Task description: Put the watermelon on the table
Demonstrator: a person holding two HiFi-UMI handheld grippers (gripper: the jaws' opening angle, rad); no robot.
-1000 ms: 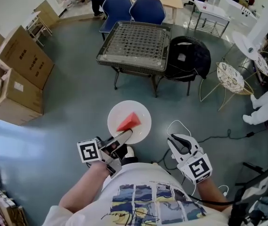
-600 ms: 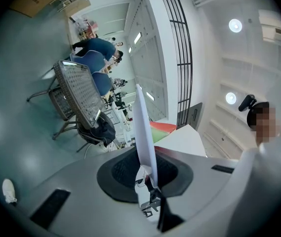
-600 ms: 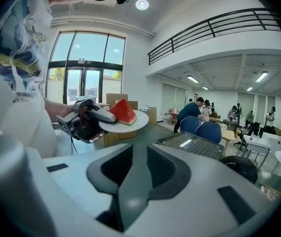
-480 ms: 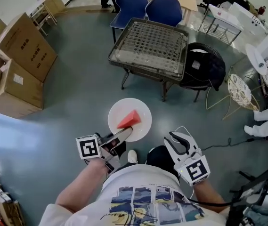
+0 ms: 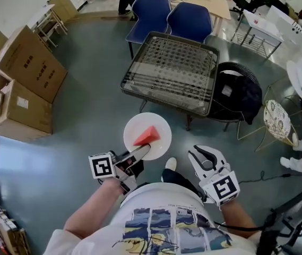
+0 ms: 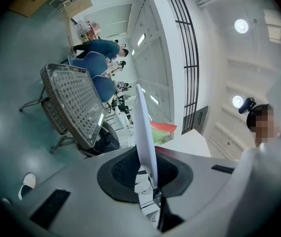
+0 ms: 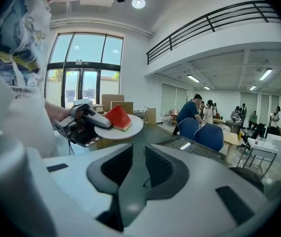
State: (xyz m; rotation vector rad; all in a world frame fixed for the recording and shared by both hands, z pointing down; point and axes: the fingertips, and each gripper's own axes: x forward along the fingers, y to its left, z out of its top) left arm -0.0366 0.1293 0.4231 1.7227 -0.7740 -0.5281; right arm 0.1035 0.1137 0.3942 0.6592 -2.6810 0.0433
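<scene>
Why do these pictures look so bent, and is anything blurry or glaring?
Head view: a fisheye lens bows the edges of the wire-mesh table; lighting is even and sharp. Left gripper view: a round image with dark corners; the ceiling lamps flare white. Right gripper view: the same warp curves the balcony railing; the red watermelon wedge looks crisp.

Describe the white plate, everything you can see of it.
The white plate is round, plain and smooth, thin at the rim and shallow, and looks like ceramic or hard plastic. It is held roughly level in the air above the grey floor, just short of the mesh-topped table. The left gripper is clamped on its near edge, one jaw above and one below. A red watermelon wedge with a green rind sits near its middle. Nothing else touches it.
</scene>
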